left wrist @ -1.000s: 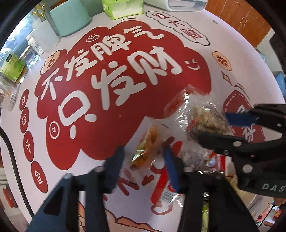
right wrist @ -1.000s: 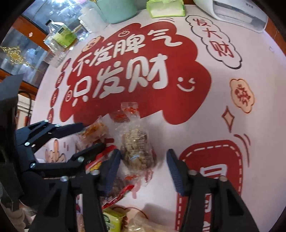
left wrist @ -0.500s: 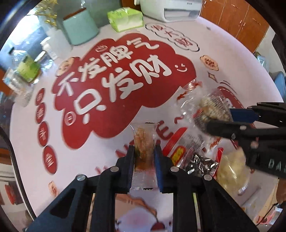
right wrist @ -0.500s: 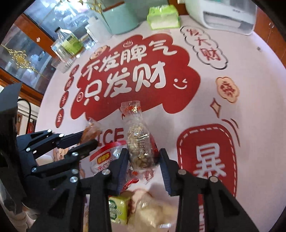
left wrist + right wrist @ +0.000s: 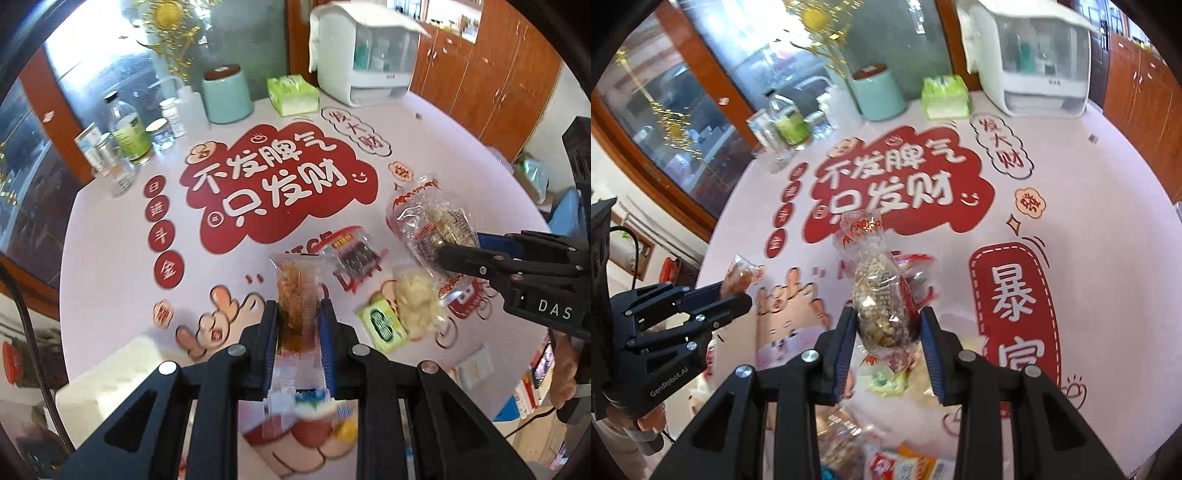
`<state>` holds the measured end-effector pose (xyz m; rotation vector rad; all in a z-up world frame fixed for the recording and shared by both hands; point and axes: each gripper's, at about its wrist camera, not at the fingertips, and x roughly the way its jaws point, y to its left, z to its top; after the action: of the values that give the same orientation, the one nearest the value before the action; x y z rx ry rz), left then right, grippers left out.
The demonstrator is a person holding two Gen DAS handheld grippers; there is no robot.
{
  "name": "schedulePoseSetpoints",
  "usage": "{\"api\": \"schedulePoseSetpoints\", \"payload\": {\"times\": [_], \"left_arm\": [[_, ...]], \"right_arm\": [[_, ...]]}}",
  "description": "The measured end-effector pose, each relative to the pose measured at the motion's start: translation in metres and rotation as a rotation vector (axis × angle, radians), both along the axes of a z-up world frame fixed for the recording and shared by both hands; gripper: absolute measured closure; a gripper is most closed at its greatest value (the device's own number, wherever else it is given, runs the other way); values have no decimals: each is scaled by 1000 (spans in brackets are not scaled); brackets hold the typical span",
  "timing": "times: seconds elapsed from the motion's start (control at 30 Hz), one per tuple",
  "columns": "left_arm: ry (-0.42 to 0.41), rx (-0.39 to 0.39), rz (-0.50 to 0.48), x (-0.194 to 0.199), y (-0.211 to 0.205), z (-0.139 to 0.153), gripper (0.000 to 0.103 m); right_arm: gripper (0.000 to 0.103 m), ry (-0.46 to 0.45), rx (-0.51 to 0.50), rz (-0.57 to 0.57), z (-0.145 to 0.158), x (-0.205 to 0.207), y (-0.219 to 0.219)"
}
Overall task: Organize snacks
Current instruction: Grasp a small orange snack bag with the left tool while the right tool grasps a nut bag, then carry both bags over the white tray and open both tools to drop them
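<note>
Snack packets (image 5: 298, 291) (image 5: 882, 306) pinched in both tools, above table (image 5: 122, 258).

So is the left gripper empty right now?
No, the left gripper has its fingers clamped on an orange snack packet.

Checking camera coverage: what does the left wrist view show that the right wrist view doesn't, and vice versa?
Left wrist only: the green snack pack and dark-filled red packet lying clear on the table.
Right wrist only: packets at the near edge, under the right gripper.
Both: left gripper shut on the orange snack, right gripper shut on the grain bar, and the mint canister.
</note>
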<state>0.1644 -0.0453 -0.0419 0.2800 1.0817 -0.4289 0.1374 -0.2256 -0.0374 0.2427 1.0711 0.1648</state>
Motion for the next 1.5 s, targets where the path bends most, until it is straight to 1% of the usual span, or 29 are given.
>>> {"api": "schedulePoseSetpoints", "payload": {"times": [0.17, 0.3, 0.47, 0.67, 0.83, 1.0, 1.23, 1.5], "left_arm": [[-23, -48, 35, -33, 33, 23, 84], [-29, -75, 72, -56, 59, 34, 84], [-38, -96, 123, -75, 90, 40, 84], [-43, -112, 193, -93, 129, 40, 84], [-42, -75, 253, -103, 155, 29, 84], [-15, -71, 312, -110, 176, 17, 84], [-1, -28, 382, -126, 203, 2, 84], [29, -7, 440, -135, 222, -12, 84]], "right_arm": [[68, -58, 4, 46, 29, -29, 28], [68, -86, 8, 87, 45, -48, 52], [68, -108, 8, 134, 57, -66, 82], [68, -120, 10, 192, 64, -85, 115], [68, -105, 11, 247, 57, -95, 143], [68, -63, 27, 293, 47, -101, 163], [67, -3, 39, 370, 33, -107, 194], [67, 54, 9, 471, 17, -120, 229]]}}
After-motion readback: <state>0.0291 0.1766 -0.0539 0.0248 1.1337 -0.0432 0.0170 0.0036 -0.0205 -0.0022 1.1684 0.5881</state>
